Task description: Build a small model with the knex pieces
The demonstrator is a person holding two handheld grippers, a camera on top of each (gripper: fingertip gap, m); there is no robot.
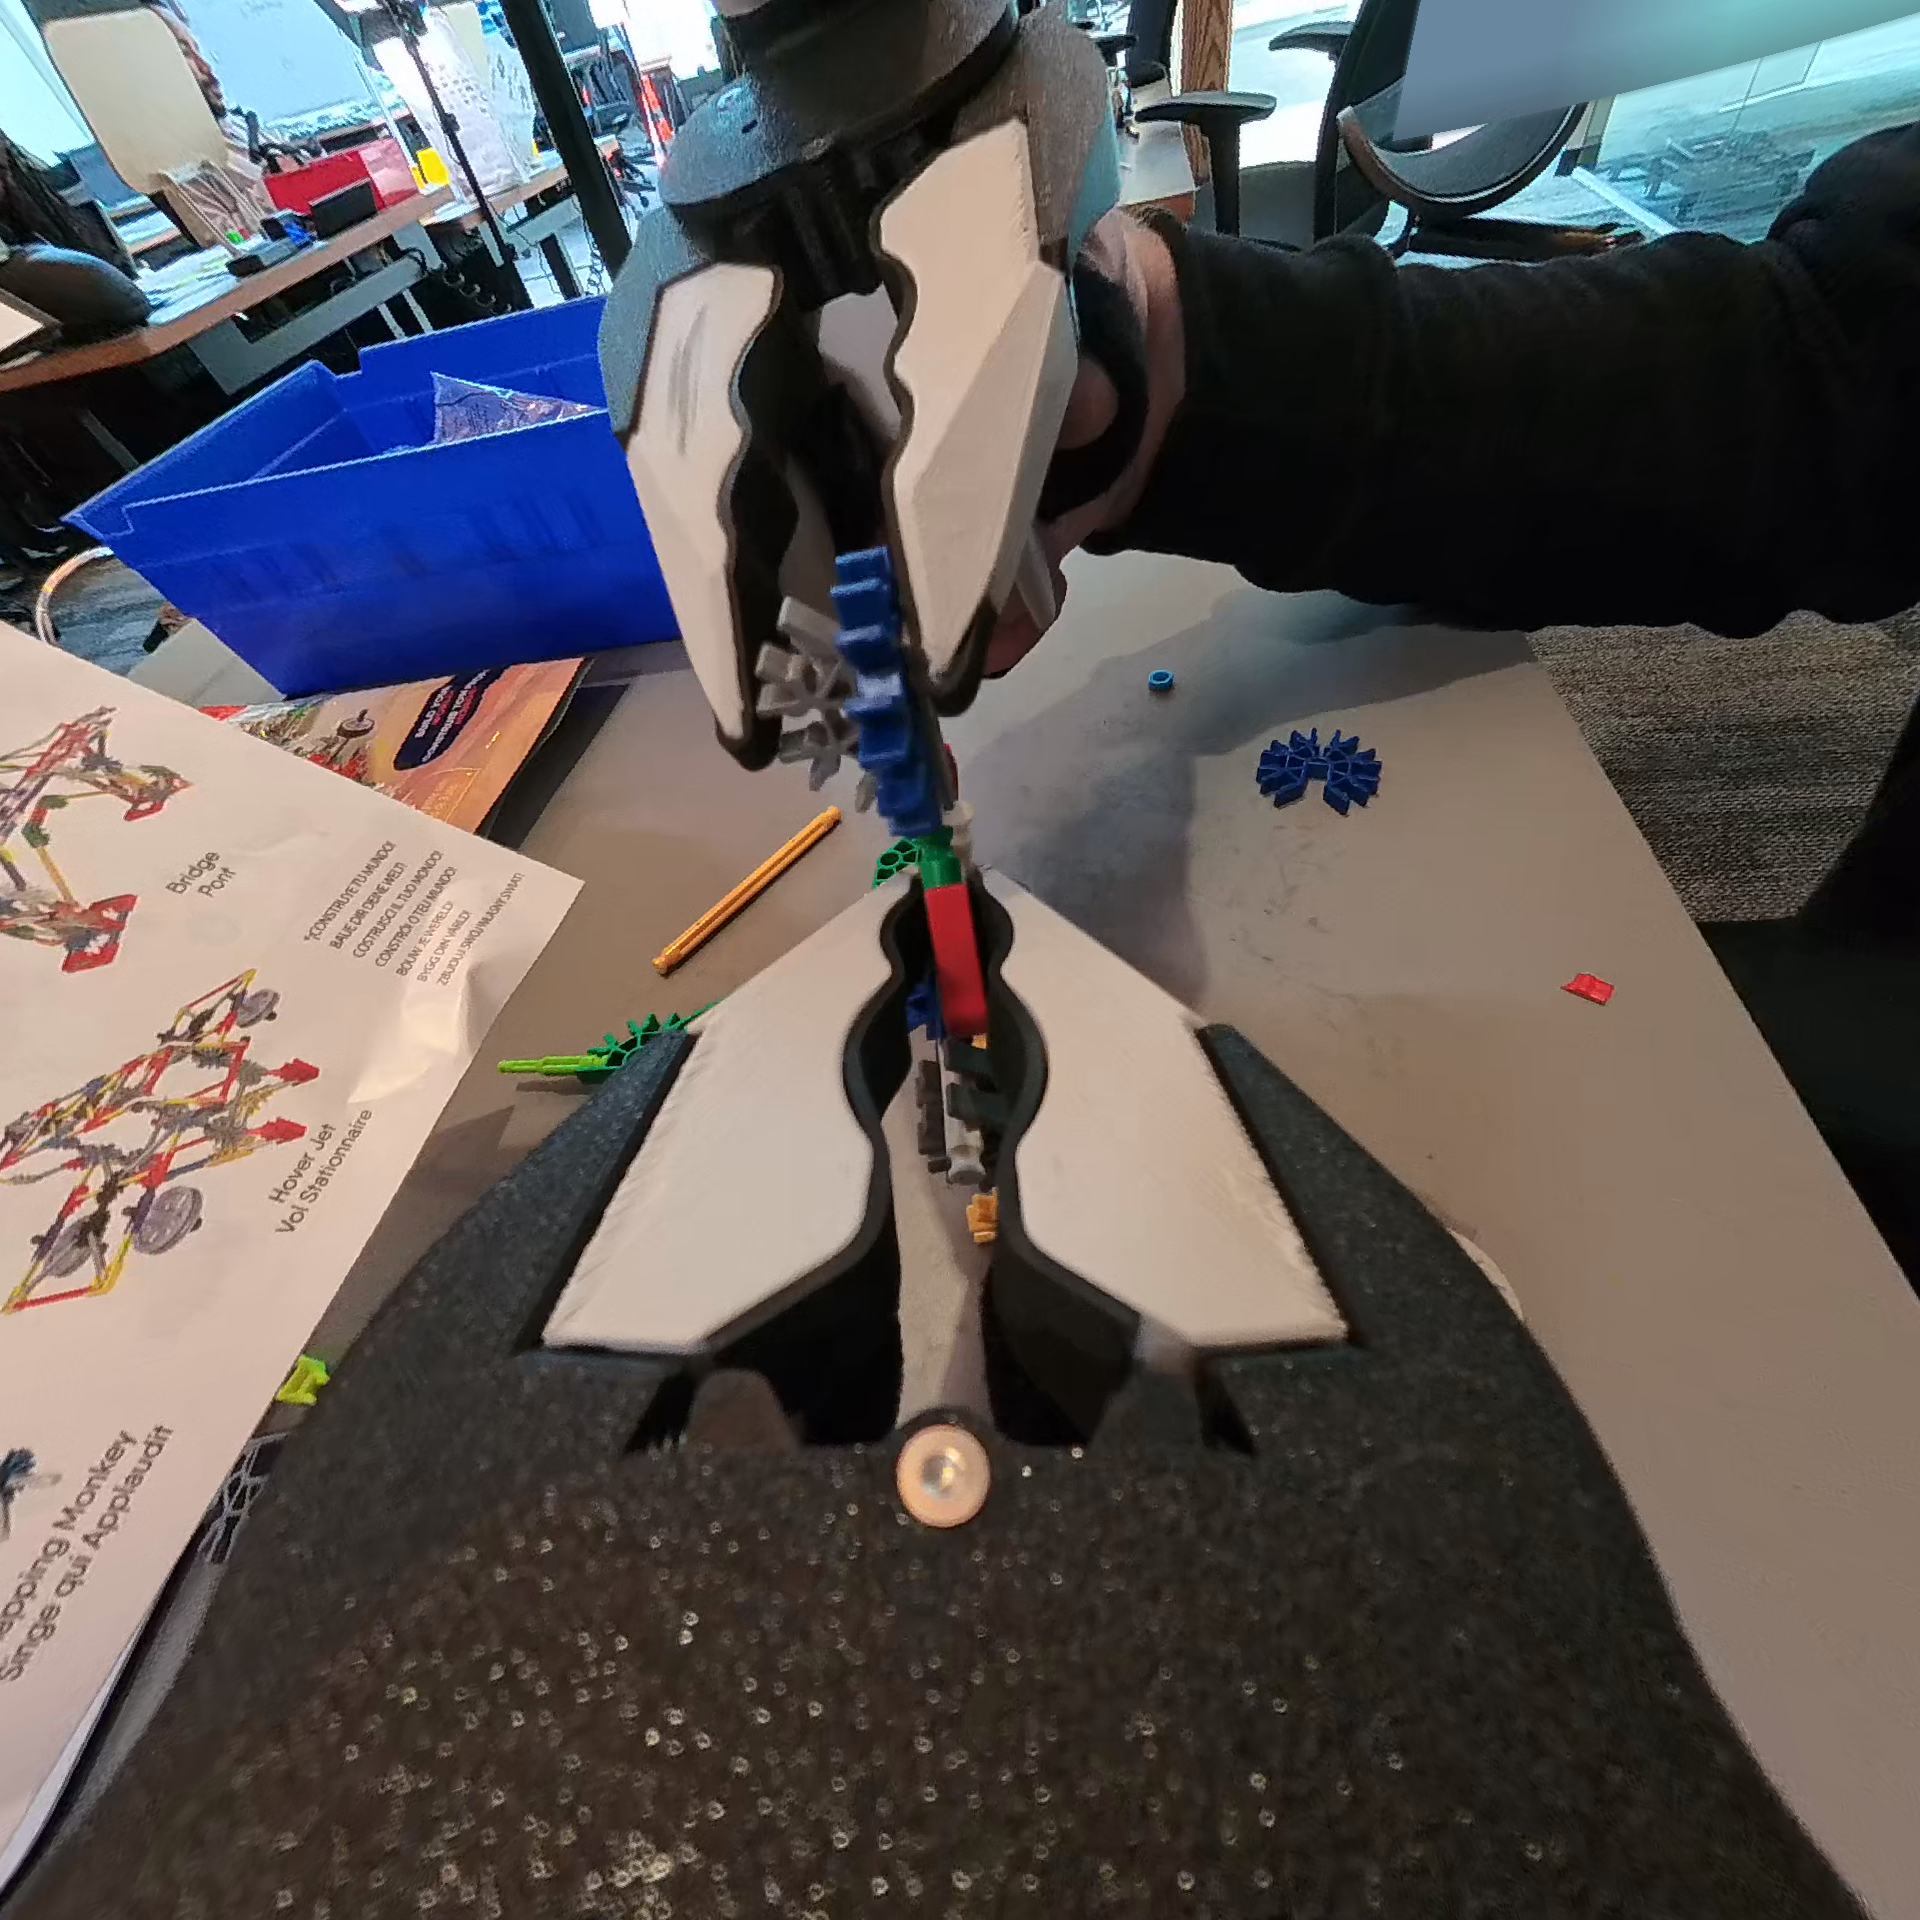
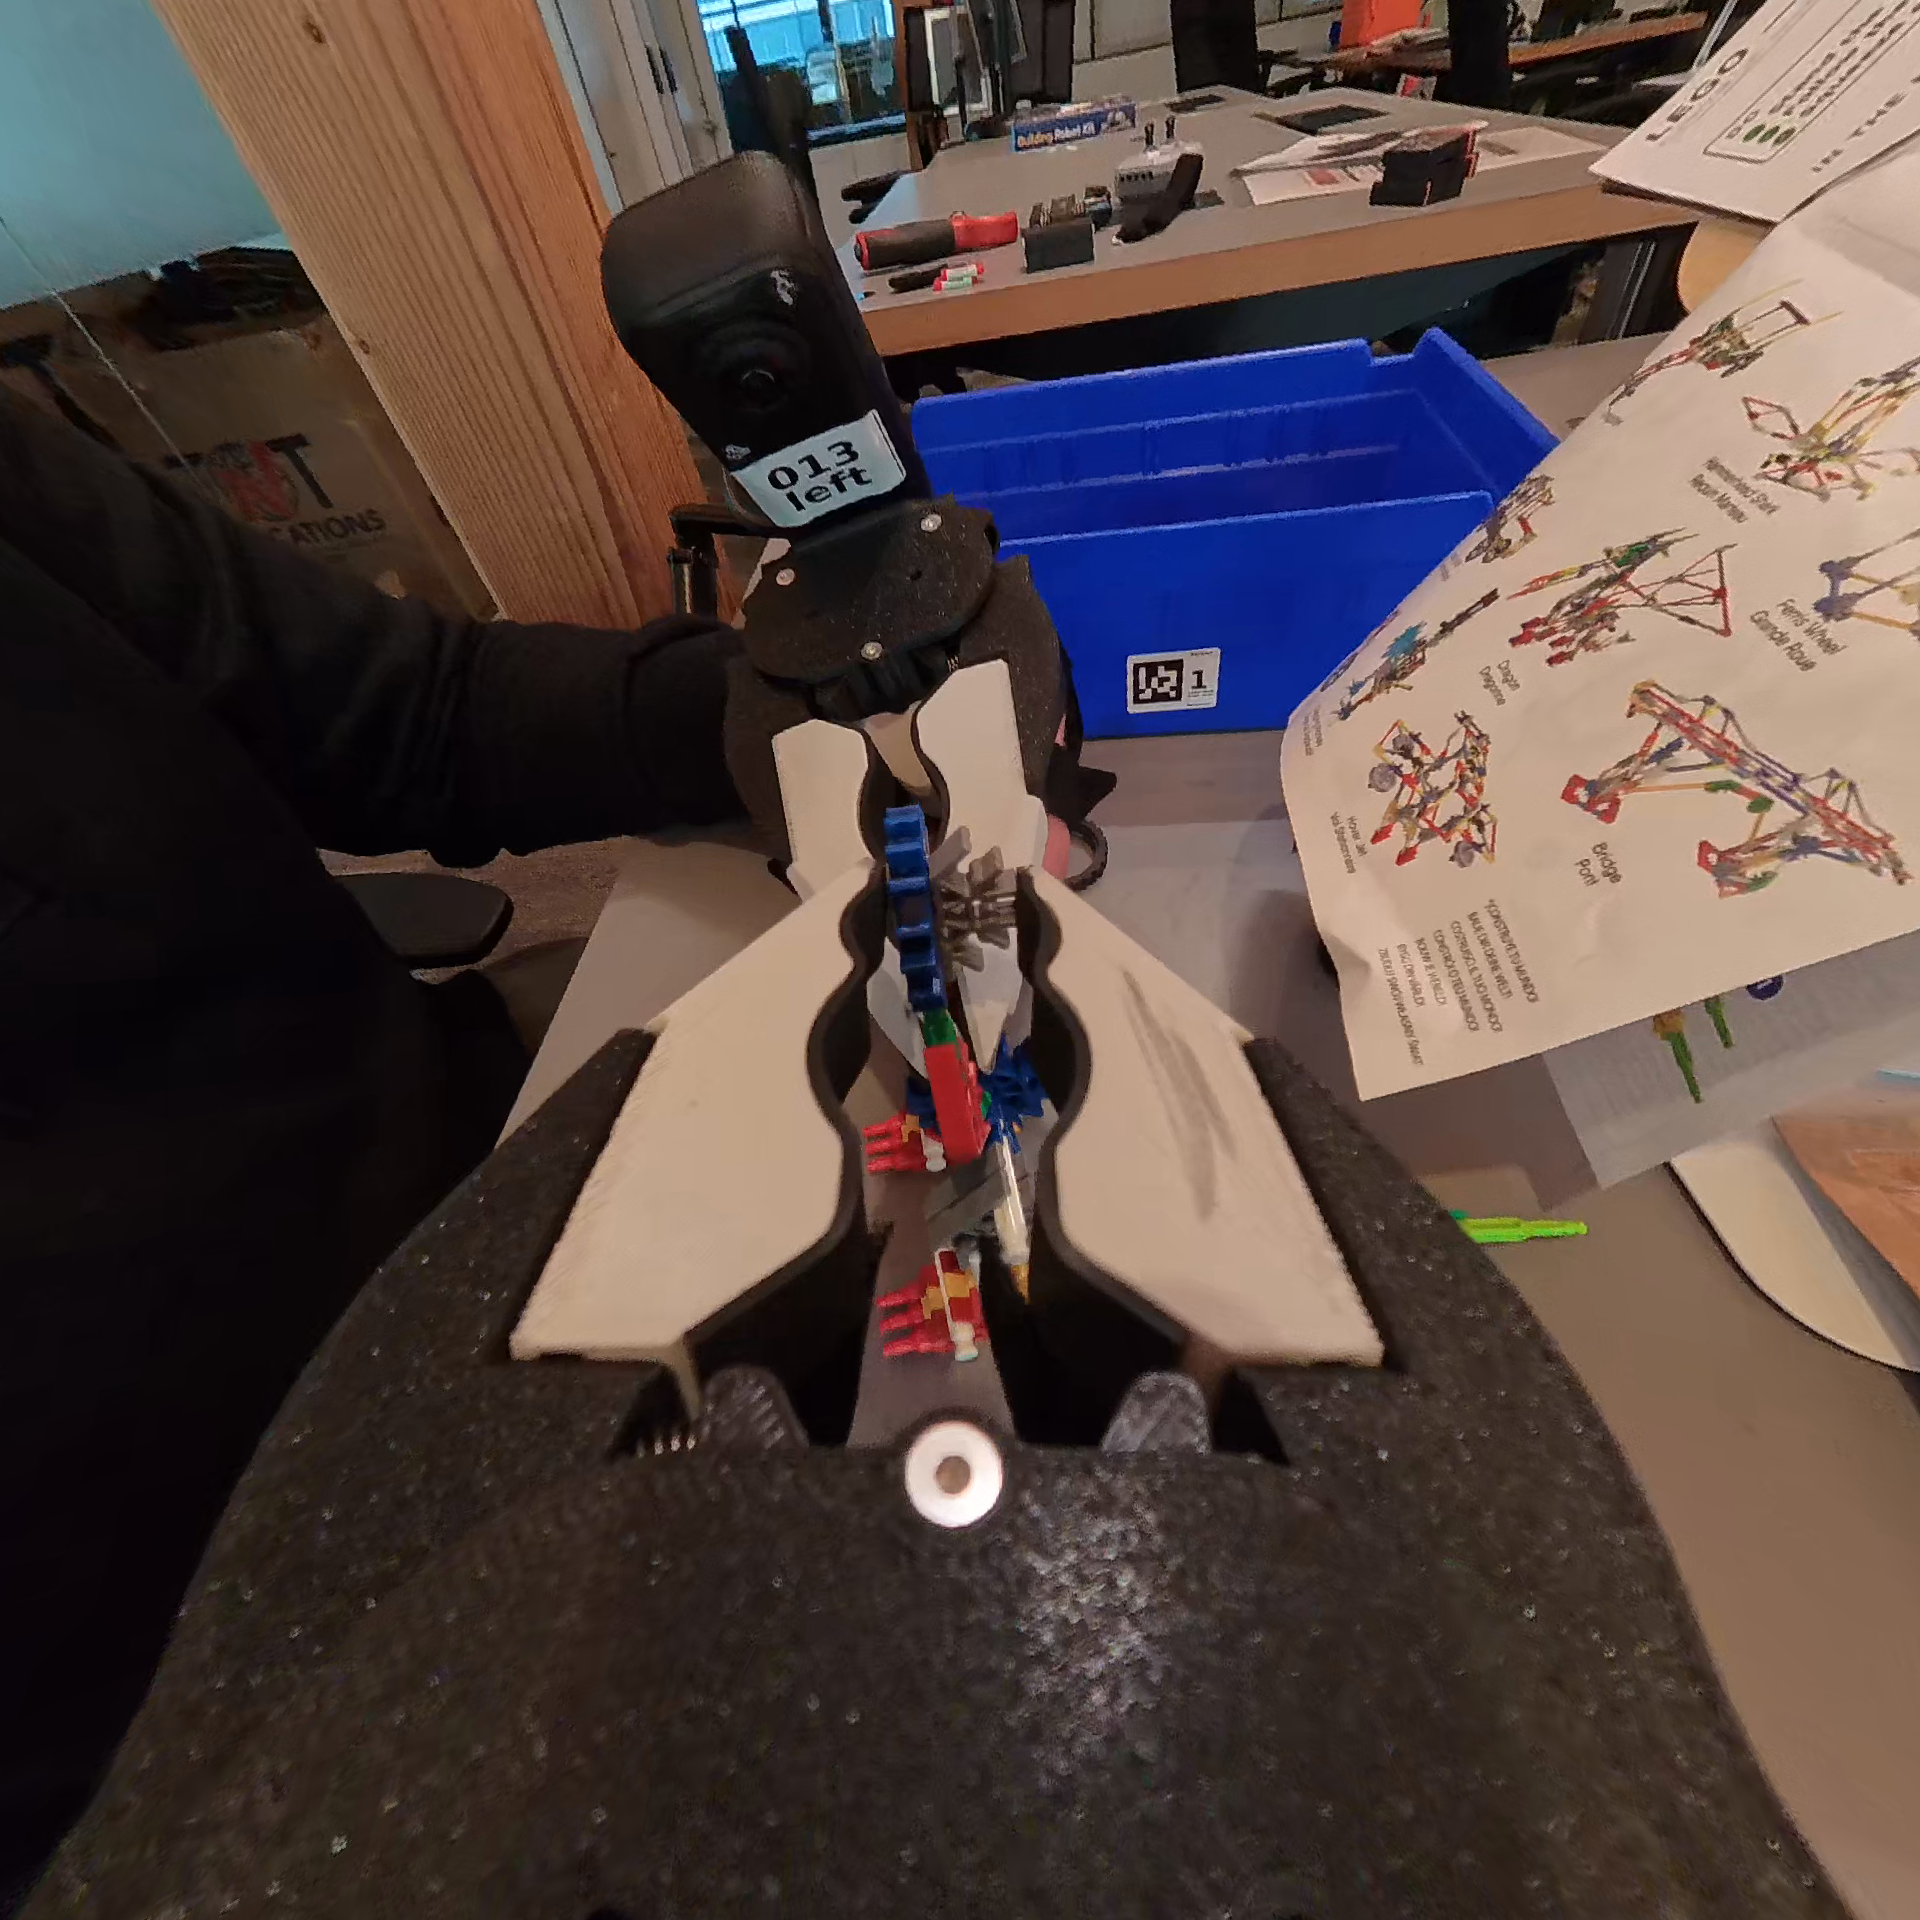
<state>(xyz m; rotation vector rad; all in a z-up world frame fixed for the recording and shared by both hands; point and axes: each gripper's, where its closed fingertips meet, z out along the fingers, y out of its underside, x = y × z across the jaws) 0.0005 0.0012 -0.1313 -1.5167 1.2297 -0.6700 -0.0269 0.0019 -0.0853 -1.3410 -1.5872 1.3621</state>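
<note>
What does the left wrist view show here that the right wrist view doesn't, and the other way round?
Only the left wrist view shows the orange rod, the loose blue connector, a small blue ring and a red piece lying on the grey table.

Only the right wrist view shows the camera atop the left hand-held gripper and the square marker tag on the blue bin.

Both show the two hand-held grippers shut on one toy assembly with a blue gear and red part, the right hand-held gripper, the bin, and the instruction sheet.
</note>
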